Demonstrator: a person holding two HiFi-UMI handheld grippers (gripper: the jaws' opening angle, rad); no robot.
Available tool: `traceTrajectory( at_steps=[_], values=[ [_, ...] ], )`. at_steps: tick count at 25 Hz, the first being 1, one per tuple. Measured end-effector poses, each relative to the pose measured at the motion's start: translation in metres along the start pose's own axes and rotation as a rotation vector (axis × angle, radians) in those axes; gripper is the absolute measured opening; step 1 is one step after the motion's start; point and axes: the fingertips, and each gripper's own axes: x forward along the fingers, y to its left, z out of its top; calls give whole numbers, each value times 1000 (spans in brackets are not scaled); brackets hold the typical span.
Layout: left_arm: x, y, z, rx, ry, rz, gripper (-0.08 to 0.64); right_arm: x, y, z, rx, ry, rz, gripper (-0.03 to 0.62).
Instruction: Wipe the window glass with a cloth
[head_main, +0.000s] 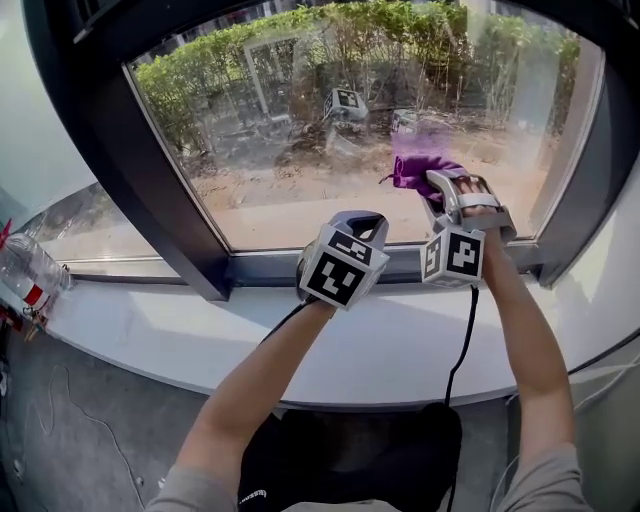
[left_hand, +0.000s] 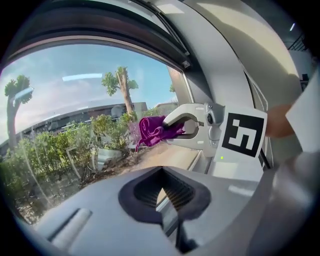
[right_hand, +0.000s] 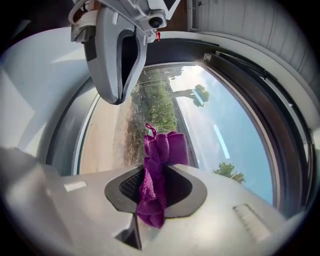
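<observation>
Head view: 2 grippers, 1 cloth, 1 pane. Right gripper (head_main: 440, 182) is up at the lower right part of the window glass (head_main: 300, 130), its fingers pinching the one purple cloth (head_main: 418, 168). The cloth is bunched, its free end is against the glass, and a faint purple reflection sits just above it

Right gripper view agrees: the cloth is clamped mid-length between both fingers, with a short tail hanging out on the near side and the rest sticking out toward the pane

Left gripper (head_main: 358, 218) is just left of the right one and lower, by the bottom rail of the dark window frame (head_main: 170, 200), over the white sill (head_main: 180, 330). Left gripper view: fingers pressed together with nothing between them, only the small diamond recess at the pads showing. Can't tell if its tips touch the glass or frame

Other counts:
- 2 marker cubes, one per gripper: left cube (head_main: 345, 270), right cube (head_main: 455, 255)
- 2 black cables, left cable (head_main: 285, 320) and right cable (head_main: 462, 340), each running from its gripper back over the sill edge
- 1 clear plastic bottle (head_main: 25, 268) at the far left by the sill's end, well apart from both grippers

A green hedge (head_main: 330, 30) and bare ground show through the pane
</observation>
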Motion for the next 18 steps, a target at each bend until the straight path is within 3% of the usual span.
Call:
traceTrajectory(
  at_steps=[10,18],
  values=[
    [14,-14,-50,-26,83,-24,0,10,119,-6,15,26,151,101],
    [12,-12,-68,-25,113,-31,1,15,215,-21,27,89,407,101]
  ],
)
